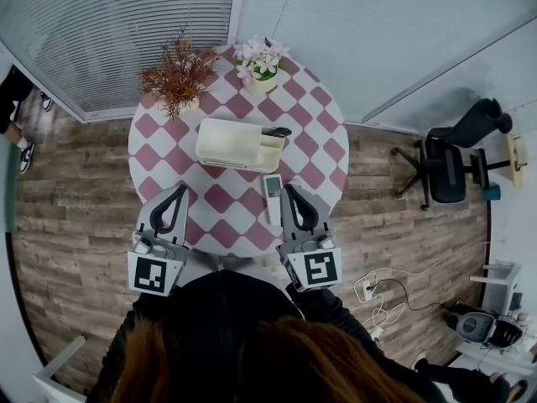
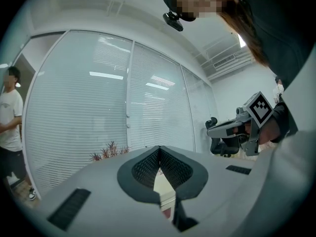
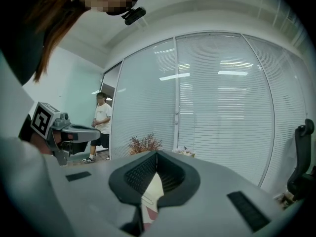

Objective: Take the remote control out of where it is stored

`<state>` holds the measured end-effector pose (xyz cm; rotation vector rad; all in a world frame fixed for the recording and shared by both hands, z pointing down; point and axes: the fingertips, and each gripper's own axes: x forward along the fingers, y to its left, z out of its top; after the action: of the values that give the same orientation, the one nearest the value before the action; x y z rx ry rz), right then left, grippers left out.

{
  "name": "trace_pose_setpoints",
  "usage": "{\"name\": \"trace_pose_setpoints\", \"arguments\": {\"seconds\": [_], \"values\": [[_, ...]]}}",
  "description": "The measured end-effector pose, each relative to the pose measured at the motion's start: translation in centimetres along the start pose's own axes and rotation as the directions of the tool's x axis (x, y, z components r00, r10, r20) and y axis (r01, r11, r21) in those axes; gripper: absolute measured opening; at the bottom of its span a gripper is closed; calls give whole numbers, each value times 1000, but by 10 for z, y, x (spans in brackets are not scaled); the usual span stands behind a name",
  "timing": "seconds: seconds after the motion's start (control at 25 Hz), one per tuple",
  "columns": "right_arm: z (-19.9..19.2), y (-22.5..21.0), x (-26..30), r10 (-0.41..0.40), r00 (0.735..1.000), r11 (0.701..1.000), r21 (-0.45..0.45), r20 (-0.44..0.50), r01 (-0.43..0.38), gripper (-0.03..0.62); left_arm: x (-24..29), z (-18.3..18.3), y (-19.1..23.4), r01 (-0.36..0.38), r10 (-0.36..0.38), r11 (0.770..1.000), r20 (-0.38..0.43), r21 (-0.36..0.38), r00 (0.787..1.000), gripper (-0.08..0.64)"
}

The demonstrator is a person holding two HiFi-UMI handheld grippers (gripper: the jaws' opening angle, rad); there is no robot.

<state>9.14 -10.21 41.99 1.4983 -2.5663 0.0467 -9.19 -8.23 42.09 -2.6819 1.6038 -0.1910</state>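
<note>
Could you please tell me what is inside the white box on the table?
At the right end of the box a dark item pokes out; I cannot tell what it is. Its walls hide the bottom. A remote lies outside, on the tablecloth.

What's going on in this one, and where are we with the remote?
A person stands at a round checkered table with a gripper in each hand. A white remote control lies flat on the cloth, outside the white storage box and close beside the right gripper. Neither gripper holds anything: the right gripper's jaws are shut and empty, and the left gripper hovers over the table's near side with its jaws also shut. A dark item sits at the box's right end.
</note>
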Motion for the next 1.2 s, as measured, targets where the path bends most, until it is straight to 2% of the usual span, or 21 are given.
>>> {"name": "trace_pose_setpoints", "arguments": {"seconds": [0.28,0.48,0.64,0.88,1.2], "values": [[-2,8,2,25,1000,1000,4,-10,-25,15,3,0,0,-1,1,1000,1,3,1000,6],[0,7,3,26,1000,1000,5,-8,-26,15,5,-2,-2,0,2,999,-29,44,1000,6],[1,1,5,-4,1000,1000,15,-26,4,15,5,-1,-2,-1,2,999,-18,33,1000,6],[0,6,6,23,1000,1000,20,1,-23,15,6,0,0,-2,3,1000,-10,24,1000,6],[1,5,10,19,1000,999,36,-4,-19,15,5,-1,1,-6,6,1000,-12,21,1000,6]]}}
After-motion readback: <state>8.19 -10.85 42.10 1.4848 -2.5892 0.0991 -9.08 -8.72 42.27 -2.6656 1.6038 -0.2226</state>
